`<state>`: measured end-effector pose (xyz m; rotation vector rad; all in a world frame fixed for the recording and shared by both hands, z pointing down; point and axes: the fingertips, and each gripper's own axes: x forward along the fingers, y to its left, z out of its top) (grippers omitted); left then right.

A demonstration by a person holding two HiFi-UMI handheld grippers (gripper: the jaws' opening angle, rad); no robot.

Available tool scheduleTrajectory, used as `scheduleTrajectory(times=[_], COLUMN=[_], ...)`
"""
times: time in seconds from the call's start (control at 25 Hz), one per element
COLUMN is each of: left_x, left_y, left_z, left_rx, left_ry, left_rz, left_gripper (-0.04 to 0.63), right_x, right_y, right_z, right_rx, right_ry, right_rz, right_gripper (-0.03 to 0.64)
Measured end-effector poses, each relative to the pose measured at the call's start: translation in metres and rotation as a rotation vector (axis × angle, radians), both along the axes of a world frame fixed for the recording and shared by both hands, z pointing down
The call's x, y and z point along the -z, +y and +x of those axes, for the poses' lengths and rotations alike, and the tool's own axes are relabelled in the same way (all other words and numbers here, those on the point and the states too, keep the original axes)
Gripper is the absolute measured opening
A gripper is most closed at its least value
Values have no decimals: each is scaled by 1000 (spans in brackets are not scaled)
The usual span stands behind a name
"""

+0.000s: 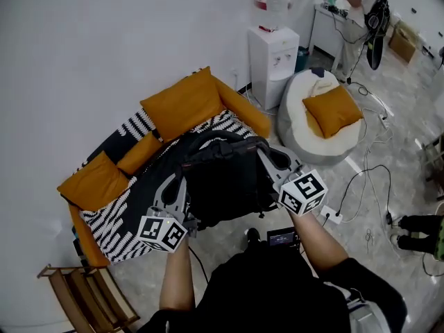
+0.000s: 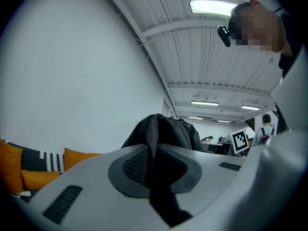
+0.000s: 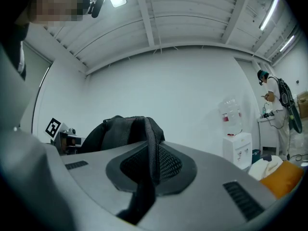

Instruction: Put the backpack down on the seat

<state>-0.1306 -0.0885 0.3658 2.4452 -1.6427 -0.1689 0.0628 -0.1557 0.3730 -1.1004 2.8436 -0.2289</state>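
The left gripper [image 1: 179, 186] and right gripper [image 1: 269, 157] each have their jaws nearly closed, pinching a black strap [image 3: 153, 148] of the backpack [image 1: 225, 182], which hangs above the orange sofa [image 1: 243, 113].

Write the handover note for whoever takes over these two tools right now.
Left tool: shut on black fabric of the backpack.
Right tool: shut on a black mesh strap of the backpack.
Backpack: held between both tools, in front of the striped sofa seat in the head view.
Done: backpack is gripped and at the sofa.
Left to do: lower it onto the seat, then open both tools.
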Motion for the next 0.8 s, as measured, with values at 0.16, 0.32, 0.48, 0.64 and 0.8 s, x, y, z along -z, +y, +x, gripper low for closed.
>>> scheduleTrajectory(times=[0.16,0.32,0.48,0.64,0.8], left_x=[6,-3,-11,-19,-30], left_y=[-34,-63,-96,-129,-162], left_z=[0,0,-7,-13,-23], left_rx=[31,38,34,27,24], left_ry=[5,14,17,16,28], left_rz=[14,1,-9,-17,-33], left_gripper=[51,51,51,51,51], right_x=[8,0,-9,-20,-31], right_y=[-37,-67,-99,-128,-159], right_z=[-1,-2,-8,-13,-22], right_rx=[31,33,30,29,28], right_ry=[1,-9,-10,-6,2], right_rz=[23,13,-6,-27,-45], right_gripper=[46,46,46,46,46])
